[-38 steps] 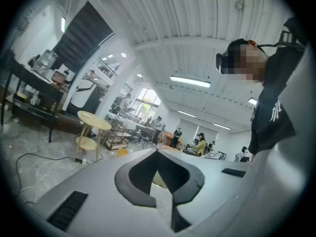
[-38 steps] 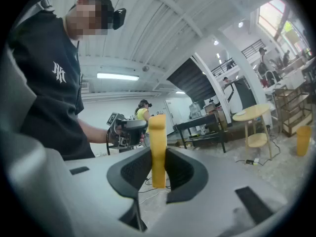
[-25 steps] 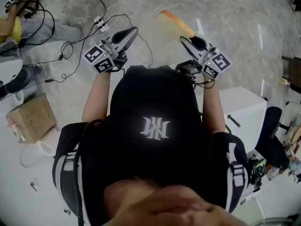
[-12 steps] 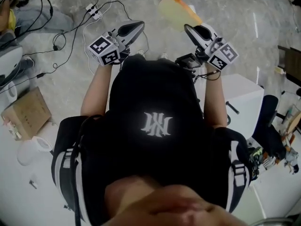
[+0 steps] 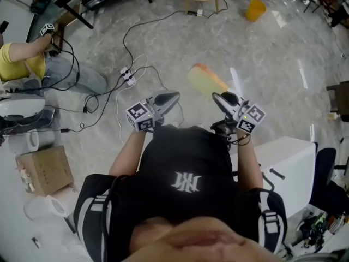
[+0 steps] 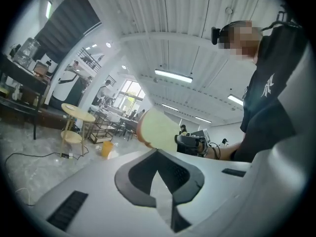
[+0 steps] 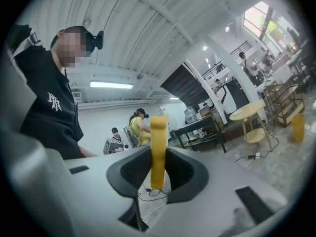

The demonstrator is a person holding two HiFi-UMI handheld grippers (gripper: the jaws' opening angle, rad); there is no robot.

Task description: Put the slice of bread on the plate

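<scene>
Ahead of the right gripper (image 5: 220, 98), clamped edge-on between its fingers (image 7: 183, 174), the slice of bread (image 5: 206, 81) juts lengthwise over the floor (image 5: 272, 59). The left gripper (image 5: 173, 96) is nearby, fingers together and empty. No plate shows, possibly off-frame.

Black shirt (image 5: 185, 157), white emblem (image 5: 186, 183), white-striped short sleeves (image 5: 98, 206).

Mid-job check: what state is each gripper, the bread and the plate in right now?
right gripper: shut on the slice of bread.
slice of bread: clamped edge-on, sticking out past the jaws, above the floor.
left gripper: jaws together, nothing between them.
plate: not in view.
</scene>
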